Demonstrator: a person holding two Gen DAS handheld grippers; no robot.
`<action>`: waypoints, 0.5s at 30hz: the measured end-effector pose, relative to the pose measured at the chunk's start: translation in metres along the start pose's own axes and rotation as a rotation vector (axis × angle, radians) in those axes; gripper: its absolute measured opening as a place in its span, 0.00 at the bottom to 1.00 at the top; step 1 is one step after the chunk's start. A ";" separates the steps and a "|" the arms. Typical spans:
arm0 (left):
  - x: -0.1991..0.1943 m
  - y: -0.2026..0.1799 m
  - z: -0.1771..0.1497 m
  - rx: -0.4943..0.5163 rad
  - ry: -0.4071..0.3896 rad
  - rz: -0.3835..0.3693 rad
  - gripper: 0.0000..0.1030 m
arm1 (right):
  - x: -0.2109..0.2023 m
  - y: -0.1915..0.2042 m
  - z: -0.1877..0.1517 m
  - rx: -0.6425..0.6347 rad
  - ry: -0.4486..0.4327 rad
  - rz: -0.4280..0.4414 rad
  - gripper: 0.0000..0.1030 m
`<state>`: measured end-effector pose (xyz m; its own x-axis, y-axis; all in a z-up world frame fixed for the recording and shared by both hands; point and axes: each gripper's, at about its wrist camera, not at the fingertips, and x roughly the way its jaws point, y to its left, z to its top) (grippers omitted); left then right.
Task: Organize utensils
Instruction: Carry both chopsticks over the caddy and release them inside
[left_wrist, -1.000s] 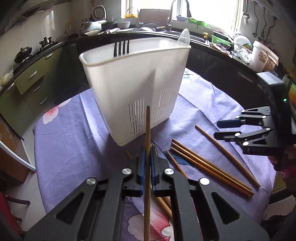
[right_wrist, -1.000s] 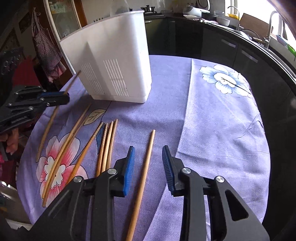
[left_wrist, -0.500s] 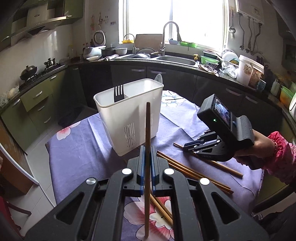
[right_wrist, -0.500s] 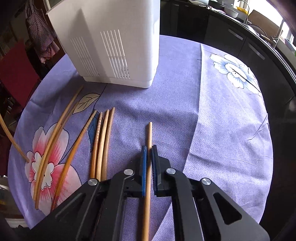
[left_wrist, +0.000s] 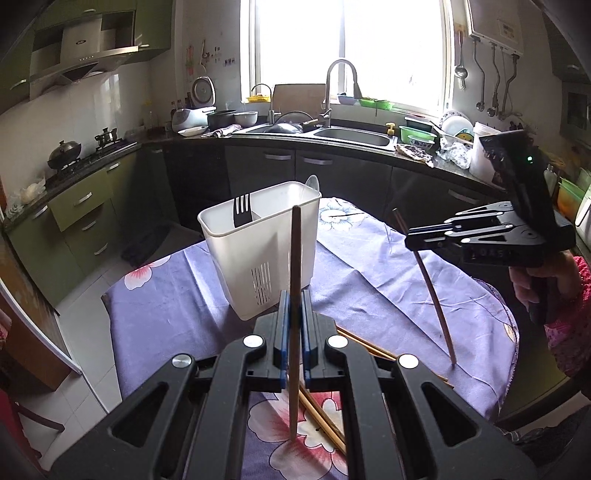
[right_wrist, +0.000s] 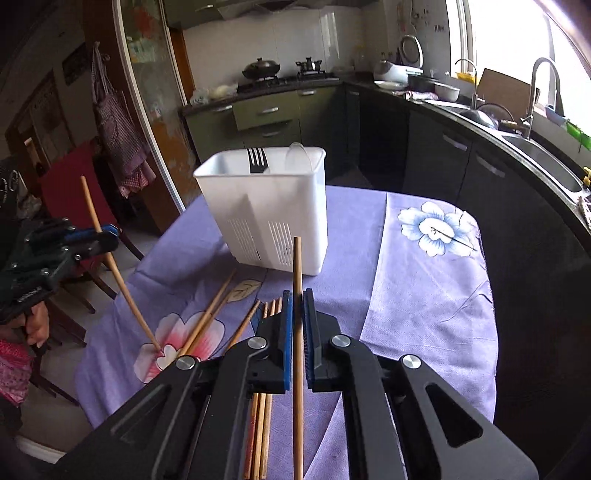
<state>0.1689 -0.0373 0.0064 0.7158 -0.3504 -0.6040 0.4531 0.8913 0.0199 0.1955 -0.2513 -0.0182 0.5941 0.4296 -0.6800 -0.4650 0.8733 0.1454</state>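
A white plastic utensil holder (left_wrist: 264, 251) stands on the purple flowered tablecloth (left_wrist: 177, 295); it also shows in the right wrist view (right_wrist: 269, 206). A black fork (left_wrist: 242, 211) and a clear spoon (right_wrist: 297, 157) stand inside it. My left gripper (left_wrist: 294, 314) is shut on a wooden chopstick (left_wrist: 294, 258), held upright above the table. My right gripper (right_wrist: 296, 321) is shut on another wooden chopstick (right_wrist: 297, 280), lifted and tilted; it shows in the left wrist view (left_wrist: 430, 280). Several loose chopsticks (right_wrist: 207, 321) lie on the cloth.
The round table's edge (right_wrist: 484, 332) drops off to the right. Dark kitchen cabinets and a sink (left_wrist: 351, 134) run behind. A red chair (right_wrist: 74, 184) stands at the left of the table.
My right gripper has shut on a chopstick and lifted it off the cloth. Both grippers have risen and pulled back from the holder, each with its chopstick.
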 end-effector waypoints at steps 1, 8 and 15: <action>-0.001 0.000 0.000 0.000 0.001 -0.002 0.05 | -0.006 0.002 0.000 -0.004 -0.011 0.004 0.06; -0.004 -0.004 0.004 0.007 -0.004 -0.007 0.05 | -0.037 0.016 -0.003 -0.023 -0.068 0.023 0.06; -0.014 -0.005 0.015 0.008 -0.029 -0.010 0.05 | -0.061 0.027 0.009 -0.042 -0.133 0.040 0.06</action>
<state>0.1648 -0.0410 0.0262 0.7261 -0.3676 -0.5811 0.4647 0.8852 0.0208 0.1521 -0.2517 0.0340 0.6554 0.4927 -0.5725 -0.5150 0.8459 0.1383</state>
